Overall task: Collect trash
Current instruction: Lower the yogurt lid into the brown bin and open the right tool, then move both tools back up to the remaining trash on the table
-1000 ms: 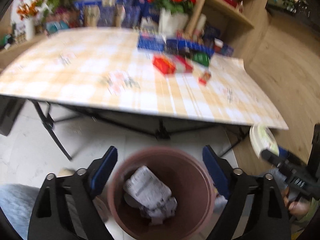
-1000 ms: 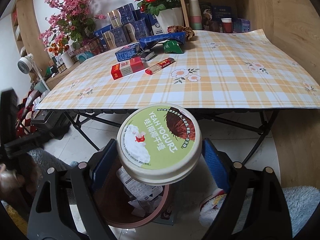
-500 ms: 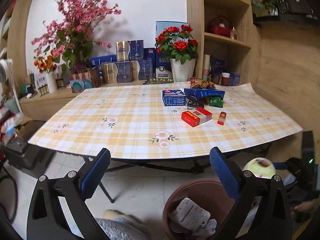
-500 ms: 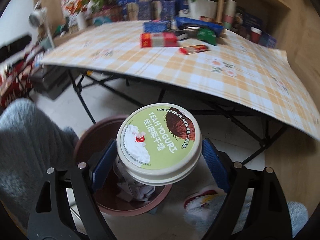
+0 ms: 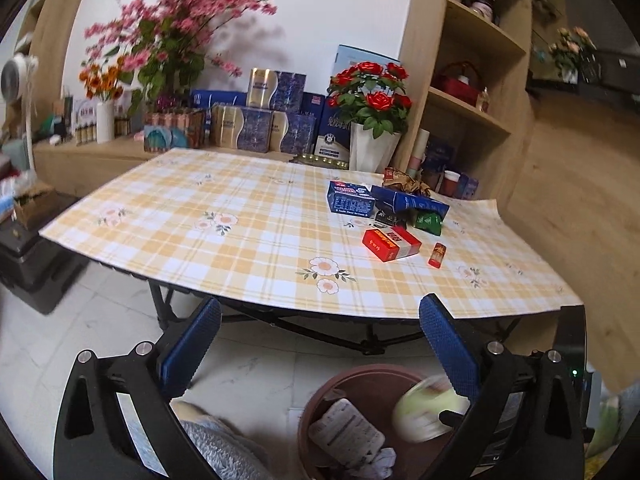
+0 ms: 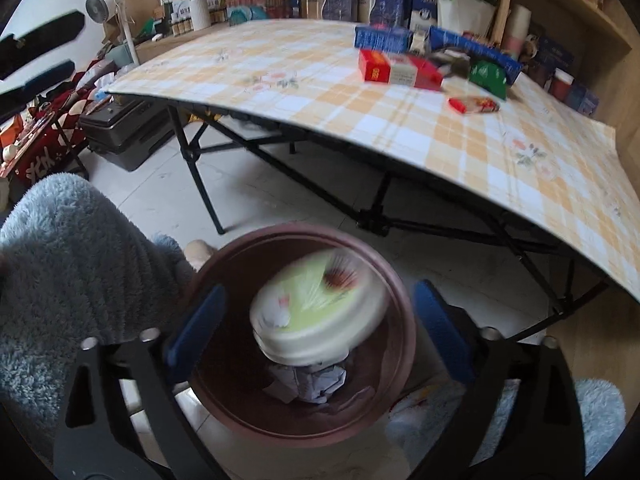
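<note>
A checked table [image 5: 248,236] holds what is left to clear: blue cartons [image 5: 352,198], a red box [image 5: 391,243], a small red wrapper [image 5: 437,255]. Below, the brown bin [image 6: 400,344] receives a blurred yogurt tub [image 6: 316,316], loose between the right gripper [image 6: 316,320]'s just-opened jaws; the left gripper [image 5: 320,344] gapes empty.

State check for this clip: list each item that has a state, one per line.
right gripper: open, jaws just opened, pads clear of the tub
left gripper: open, nothing between its jaws
yogurt tub: released, motion-blurred, inside the bin's mouth
brown trash bin: upright on the floor, crumpled paper inside
red carton: lying flat on the table
small red packet: lying on the table
blue carton: lying on its side, crushed
</note>
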